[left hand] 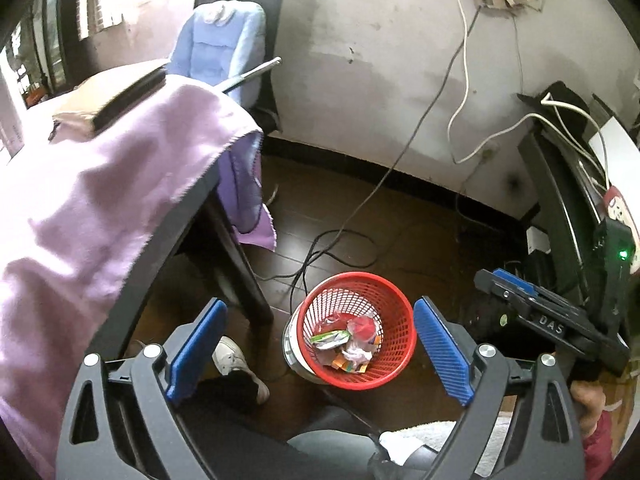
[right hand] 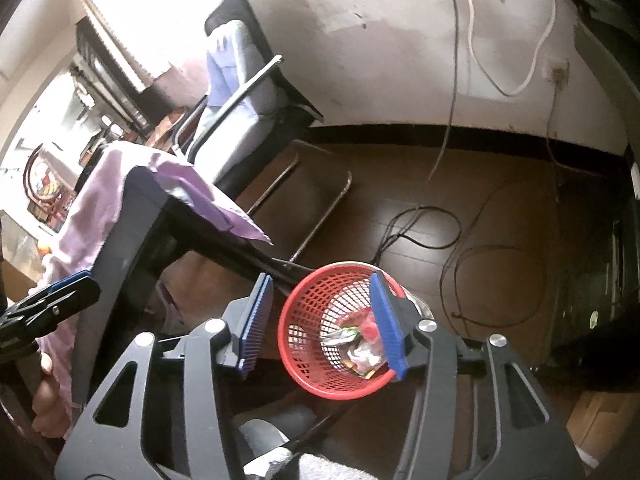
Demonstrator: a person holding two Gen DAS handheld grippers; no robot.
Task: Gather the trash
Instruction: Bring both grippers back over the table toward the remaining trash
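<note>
A red mesh waste basket [left hand: 394, 300] stands on the dark floor with several pieces of trash [left hand: 344, 340] inside: a green wrapper, crumpled white paper, red plastic. It also shows in the right wrist view [right hand: 304, 308], with the trash [right hand: 356, 340] at its bottom. My left gripper [left hand: 320, 344] is open and empty, held above the basket. My right gripper [right hand: 324, 324] is open and empty, also above the basket; it shows at the right of the left wrist view [left hand: 516, 300].
A table with a purple cloth [left hand: 100, 184] stands at the left, its dark leg [left hand: 244, 276] near the basket. A chair [left hand: 236, 40] stands by the wall. Cables [left hand: 332, 252] lie on the floor. Dark equipment [left hand: 568, 208] stands at the right. A shoe [left hand: 236, 360] is beside the basket.
</note>
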